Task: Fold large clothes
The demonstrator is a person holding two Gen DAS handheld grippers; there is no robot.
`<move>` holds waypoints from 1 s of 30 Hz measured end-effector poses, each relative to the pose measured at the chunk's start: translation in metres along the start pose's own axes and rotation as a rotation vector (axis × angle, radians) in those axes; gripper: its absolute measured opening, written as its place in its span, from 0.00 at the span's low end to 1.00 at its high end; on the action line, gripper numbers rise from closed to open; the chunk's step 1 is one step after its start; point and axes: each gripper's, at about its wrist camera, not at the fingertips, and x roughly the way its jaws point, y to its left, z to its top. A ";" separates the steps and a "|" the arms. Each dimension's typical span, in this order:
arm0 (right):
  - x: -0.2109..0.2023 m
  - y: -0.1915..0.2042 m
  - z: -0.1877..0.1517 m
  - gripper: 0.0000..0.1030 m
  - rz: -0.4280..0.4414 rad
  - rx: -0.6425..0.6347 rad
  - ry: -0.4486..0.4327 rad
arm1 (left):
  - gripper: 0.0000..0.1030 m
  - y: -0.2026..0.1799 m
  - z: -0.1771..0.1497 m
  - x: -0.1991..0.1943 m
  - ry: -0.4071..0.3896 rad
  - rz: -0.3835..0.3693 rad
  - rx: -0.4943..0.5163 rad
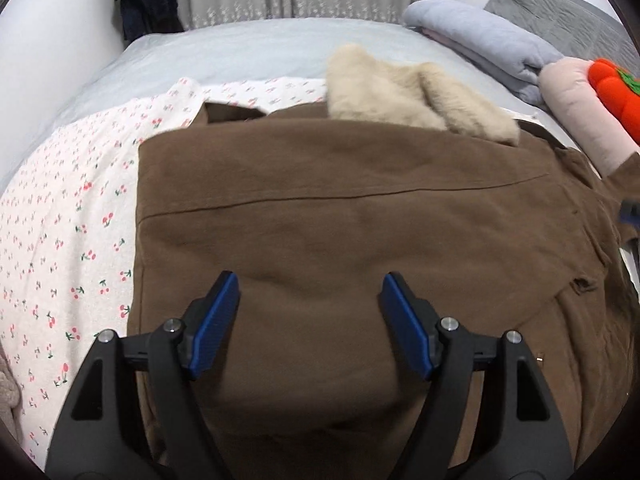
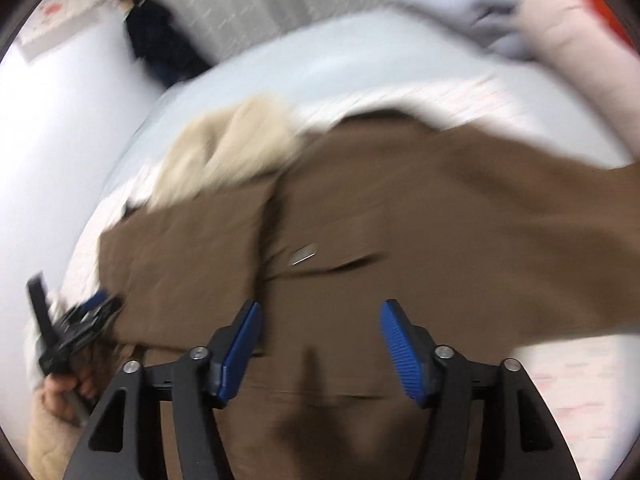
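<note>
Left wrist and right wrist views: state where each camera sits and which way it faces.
Left wrist: on the left hand-held gripper, looking down along its open fingers at the brown coat on the bed.
Right wrist: on the right hand-held gripper, blurred, looking down at the same coat; the other gripper and the hand holding it show at left.
Shared: coat, fur collar, cherry-print sheet.

Garment: brown coat, cream fur collar
Pose: lying flat, partly folded
Location: on cherry-print sheet
</note>
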 end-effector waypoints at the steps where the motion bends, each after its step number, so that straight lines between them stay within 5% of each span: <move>1: -0.013 -0.012 0.003 0.67 -0.027 0.014 -0.032 | 0.75 -0.006 0.001 -0.004 -0.006 -0.003 0.011; 11: -0.173 -0.149 0.032 0.87 -0.520 0.189 -0.366 | 0.87 -0.059 0.003 -0.018 -0.005 -0.087 0.030; 17: -0.181 -0.214 0.042 0.87 -0.655 0.348 -0.333 | 0.87 -0.073 0.000 -0.018 0.013 -0.110 0.033; 19: -0.170 -0.237 0.044 0.79 -0.627 0.397 -0.285 | 0.87 -0.073 -0.001 -0.018 0.019 -0.115 0.031; 22: -0.154 -0.249 0.047 0.55 -0.620 0.386 -0.255 | 0.87 -0.071 -0.001 -0.018 0.029 -0.125 0.017; 24: -0.147 -0.246 0.051 0.18 -0.627 0.370 -0.266 | 0.87 -0.067 -0.001 -0.020 0.032 -0.134 0.004; 30: -0.163 -0.182 0.064 0.10 -0.489 0.230 -0.379 | 0.87 -0.051 0.002 -0.027 0.027 -0.171 -0.035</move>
